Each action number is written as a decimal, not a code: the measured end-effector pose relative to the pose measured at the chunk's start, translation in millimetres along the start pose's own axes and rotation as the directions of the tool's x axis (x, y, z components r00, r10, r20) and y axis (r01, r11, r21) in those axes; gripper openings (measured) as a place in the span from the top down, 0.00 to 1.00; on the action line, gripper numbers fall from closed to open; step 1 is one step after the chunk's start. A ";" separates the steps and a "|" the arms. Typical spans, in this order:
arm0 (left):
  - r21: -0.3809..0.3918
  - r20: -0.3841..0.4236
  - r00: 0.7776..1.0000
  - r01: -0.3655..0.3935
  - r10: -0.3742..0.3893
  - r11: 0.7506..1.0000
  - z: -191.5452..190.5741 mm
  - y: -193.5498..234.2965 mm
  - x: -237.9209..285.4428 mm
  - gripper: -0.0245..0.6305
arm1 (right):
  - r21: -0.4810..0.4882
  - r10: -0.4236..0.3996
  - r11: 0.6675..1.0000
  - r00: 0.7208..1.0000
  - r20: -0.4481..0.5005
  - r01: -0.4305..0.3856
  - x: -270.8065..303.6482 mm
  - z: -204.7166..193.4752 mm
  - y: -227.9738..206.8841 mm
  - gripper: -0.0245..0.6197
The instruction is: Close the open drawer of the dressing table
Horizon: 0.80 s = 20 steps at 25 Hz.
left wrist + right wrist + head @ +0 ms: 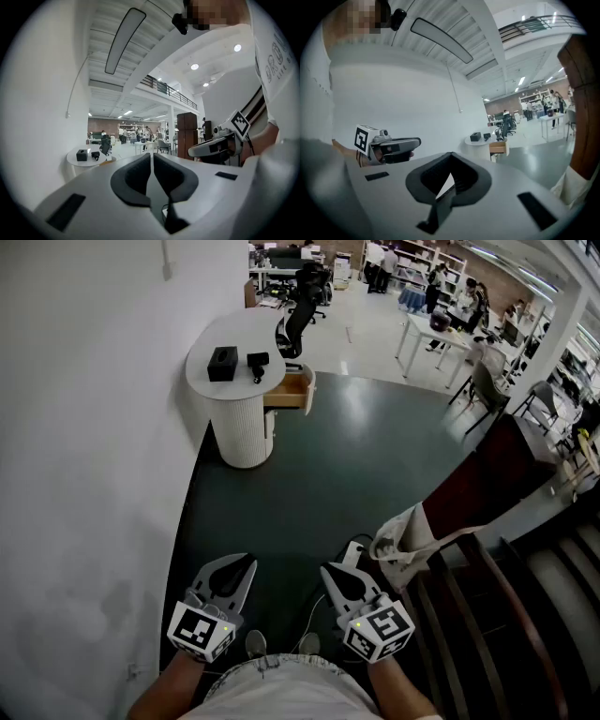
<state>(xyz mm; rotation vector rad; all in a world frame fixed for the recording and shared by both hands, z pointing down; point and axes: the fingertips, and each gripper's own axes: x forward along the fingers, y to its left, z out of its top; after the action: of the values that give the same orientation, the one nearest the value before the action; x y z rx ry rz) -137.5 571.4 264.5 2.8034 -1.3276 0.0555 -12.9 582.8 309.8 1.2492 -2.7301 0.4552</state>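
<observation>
The head view alone gives the layout: the white round counter (234, 334) stands against the wall (84, 427) at the far side of the dark floor (319, 484), well apart from both claws. Its wooden drawer (289, 390) is pulled out to the right, with an office chair (298, 320) just behind. A black box (222, 363) sits on the counter top. A staircase (525, 615) shows at the lower right of this view. The right gripper view shows the drawer's open front from the side – small but clear – while the left gripper view shows little more than the counter top.

The left claw (151, 154) is closed, its 2 dark pads meeting along a thin line with nothing between them. The right claw (451, 154) is closed too, its tips together and empty. Neither touches anything; both are held low, close to the person's body.

Each marker cube (199, 631) carries a black-and-white square pattern, no words. Grey lettering on the person's white shirt (274, 65) is cut off at the frame edge – I cannot read it.
</observation>
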 end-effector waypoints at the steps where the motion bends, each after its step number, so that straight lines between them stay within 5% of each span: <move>1: 0.000 -0.001 1.000 0.000 0.000 1.000 -0.8 -0.8 1.0 0.90 | -0.001 0.000 1.000 1.000 -0.001 0.000 -0.5 -0.5 -1.1 0.95; 20: 0.003 -0.002 1.000 0.008 -0.008 1.000 -1.5 -11.2 2.8 0.91 | 0.012 -0.007 1.000 1.000 0.011 0.006 -7.1 -2.3 -2.8 0.95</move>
<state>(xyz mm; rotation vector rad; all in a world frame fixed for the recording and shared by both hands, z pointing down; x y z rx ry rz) -127.0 576.4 266.0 2.8102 -1.3177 0.0607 -6.2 586.9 311.1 1.2665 -2.7354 0.4658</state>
